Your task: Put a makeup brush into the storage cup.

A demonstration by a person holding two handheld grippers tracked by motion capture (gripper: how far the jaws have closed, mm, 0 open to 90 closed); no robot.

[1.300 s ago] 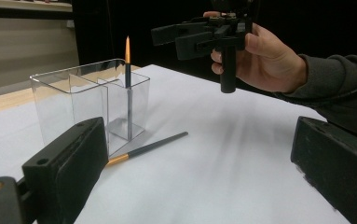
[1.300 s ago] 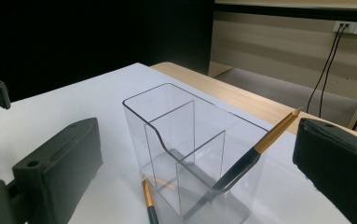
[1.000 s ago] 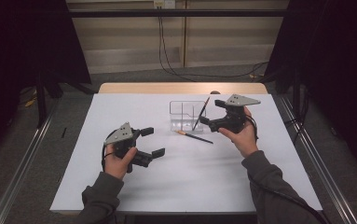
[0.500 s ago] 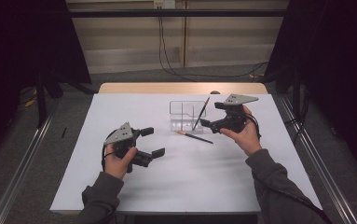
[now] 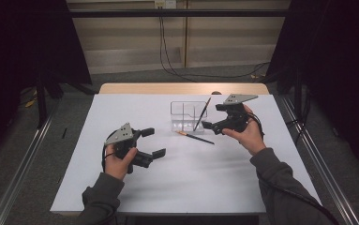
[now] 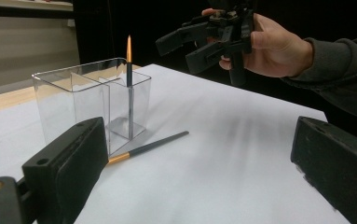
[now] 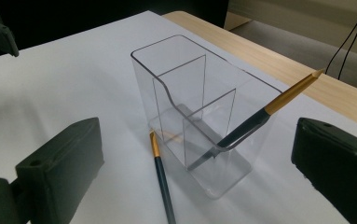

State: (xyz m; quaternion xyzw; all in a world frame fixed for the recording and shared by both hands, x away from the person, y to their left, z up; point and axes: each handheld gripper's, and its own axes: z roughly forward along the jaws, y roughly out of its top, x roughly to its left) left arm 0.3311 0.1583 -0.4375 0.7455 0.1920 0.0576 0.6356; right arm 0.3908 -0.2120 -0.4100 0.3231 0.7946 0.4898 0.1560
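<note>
We list a white table (image 5: 191, 187) across the frame's middle, bearing a clear compartmented holder (image 5: 185, 116) at upper centre with one dark, gold-ended brush (image 5: 201, 115) leaning inside it. A second brush (image 5: 195, 137) lies flat just below the holder. Left gripper (image 5: 153, 142), lower left, and right gripper (image 5: 208, 121), right of the holder, both spread, holding nothing.

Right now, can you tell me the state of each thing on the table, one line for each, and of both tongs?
Clear holder: upright on the table, open at the top.
Pencil in holder: leaning on the rim, gold end up.
Pencil on table: lying flat in front of the holder, not held.
Left tongs: open, holding nothing.
Right tongs: open, holding nothing, near the holder.
</note>
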